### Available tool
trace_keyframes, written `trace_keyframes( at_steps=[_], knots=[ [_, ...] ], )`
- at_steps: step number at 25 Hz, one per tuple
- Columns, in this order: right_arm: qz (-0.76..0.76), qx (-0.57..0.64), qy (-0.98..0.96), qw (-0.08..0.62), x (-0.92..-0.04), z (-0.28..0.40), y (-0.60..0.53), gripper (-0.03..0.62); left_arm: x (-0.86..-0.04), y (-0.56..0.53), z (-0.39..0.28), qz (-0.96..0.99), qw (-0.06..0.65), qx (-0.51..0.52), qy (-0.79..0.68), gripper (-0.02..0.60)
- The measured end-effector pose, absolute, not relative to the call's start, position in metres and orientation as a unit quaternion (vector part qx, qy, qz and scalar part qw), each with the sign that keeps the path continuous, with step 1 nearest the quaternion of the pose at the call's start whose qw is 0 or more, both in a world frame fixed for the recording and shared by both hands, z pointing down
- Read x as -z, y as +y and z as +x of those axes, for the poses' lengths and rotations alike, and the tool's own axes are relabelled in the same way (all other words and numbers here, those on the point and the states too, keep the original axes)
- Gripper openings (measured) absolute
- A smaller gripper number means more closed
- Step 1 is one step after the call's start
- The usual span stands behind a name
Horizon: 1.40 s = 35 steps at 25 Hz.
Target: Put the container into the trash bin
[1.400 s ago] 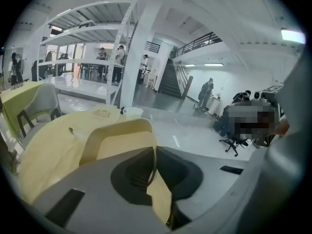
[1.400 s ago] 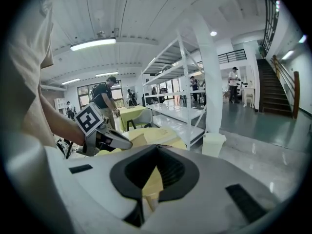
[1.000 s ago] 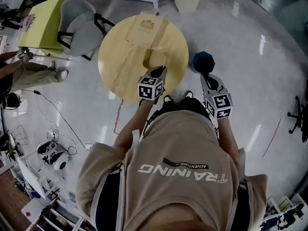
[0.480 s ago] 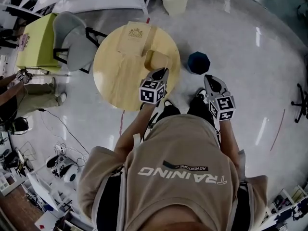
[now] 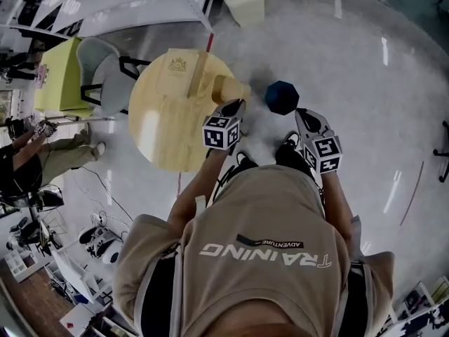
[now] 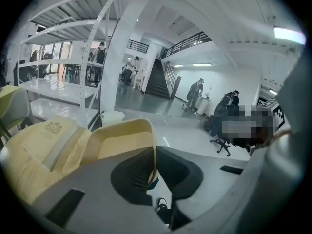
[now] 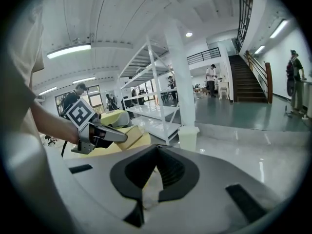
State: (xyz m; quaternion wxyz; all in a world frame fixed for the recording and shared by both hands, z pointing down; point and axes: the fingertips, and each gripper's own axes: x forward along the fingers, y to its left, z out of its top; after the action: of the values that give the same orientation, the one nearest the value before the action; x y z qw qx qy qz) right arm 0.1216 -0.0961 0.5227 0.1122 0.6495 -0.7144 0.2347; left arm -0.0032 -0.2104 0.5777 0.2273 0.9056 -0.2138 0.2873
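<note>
Here, container (image 5: 230,88) at table (image 5: 161,132) edge, near bin (image 5: 282,97).

- container (image 5: 230,88): pale yellow, thin-walled, smooth, matt; plastic by its look;
- table (image 5: 158,128): light wood-look top, satin sheen;
- floor (image 5: 365,83): grey, glossy, mirroring the ceiling lights;
- trash bin (image 5: 282,97): dark blue, matt;
- left gripper (image 6: 155,150): matt grey plastic shell, black jaw linings;
- shirt (image 5: 259,209): beige cloth, matt;
- shelving (image 6: 63,89): white painted metal
</note>
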Motion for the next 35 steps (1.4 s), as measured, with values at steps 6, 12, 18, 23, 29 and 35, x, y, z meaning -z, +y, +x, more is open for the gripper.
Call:
trace_keyframes(
  at_steps=[6,12,18,23,29,35],
  knots=[
    [0.635,-0.249,-0.723,0.105,-0.542,0.19,-0.083,0.003,-0.585,-0.201,0.077,0.904,0.208,-0.305,-0.216,0.023],
    [0.629,-0.265,-0.725,0.094,-0.555,0.239,-0.073,0.003,-0.6,-0.185,0.134,0.897,0.212,-0.328,-0.208,0.023],
    [0.626,-0.275,-0.721,0.112,-0.582,0.266,-0.065,0.003,-0.632,-0.17,0.182,0.891,0.229,-0.351,-0.173,0.023],
    [0.633,-0.299,-0.702,0.129,-0.622,0.278,-0.059,0.003,-0.67,-0.168,0.203,0.883,0.23,-0.377,-0.155,0.023],
    [0.635,-0.339,-0.682,0.132,-0.669,0.293,-0.065,0.003,-0.723,-0.175,0.221,0.871,0.236,-0.409,-0.136,0.023],
    [0.634,-0.352,-0.674,0.142,-0.717,0.295,-0.089,0.003,-0.783,-0.181,0.222,0.857,0.246,-0.437,-0.118,0.023]
  ],
)
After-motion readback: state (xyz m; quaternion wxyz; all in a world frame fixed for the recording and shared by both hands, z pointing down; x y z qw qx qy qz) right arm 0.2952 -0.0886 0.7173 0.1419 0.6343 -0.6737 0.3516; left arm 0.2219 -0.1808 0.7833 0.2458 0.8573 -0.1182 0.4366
